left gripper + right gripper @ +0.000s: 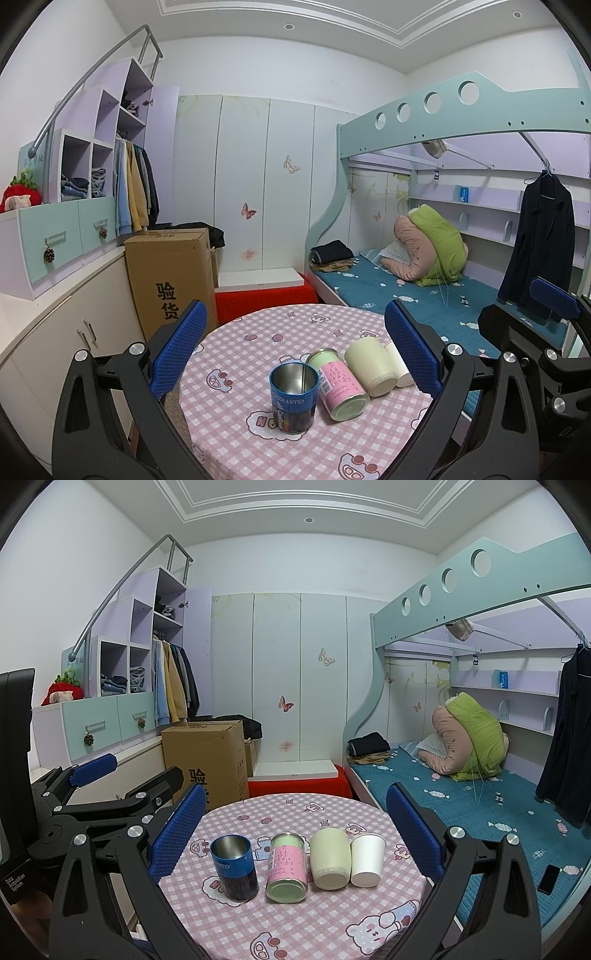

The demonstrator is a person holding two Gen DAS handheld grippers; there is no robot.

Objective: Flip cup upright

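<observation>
Several cups stand in a row on a round table with a pink checked cloth (236,406) (332,923). A blue metal cup (293,397) (234,867) stands upright, mouth up. A pink-and-green cup (338,384) (287,867), a cream cup (369,367) (330,858) and a white paper cup (400,369) (366,860) lie on their sides, bases toward me. My left gripper (295,350) is open and empty, above the table's near edge. My right gripper (295,830) is open and empty too.
A cardboard box (171,277) (208,757) and a red-covered low stand (266,297) sit behind the table. A bunk bed (424,295) (480,794) is at the right, cabinets (55,314) at the left.
</observation>
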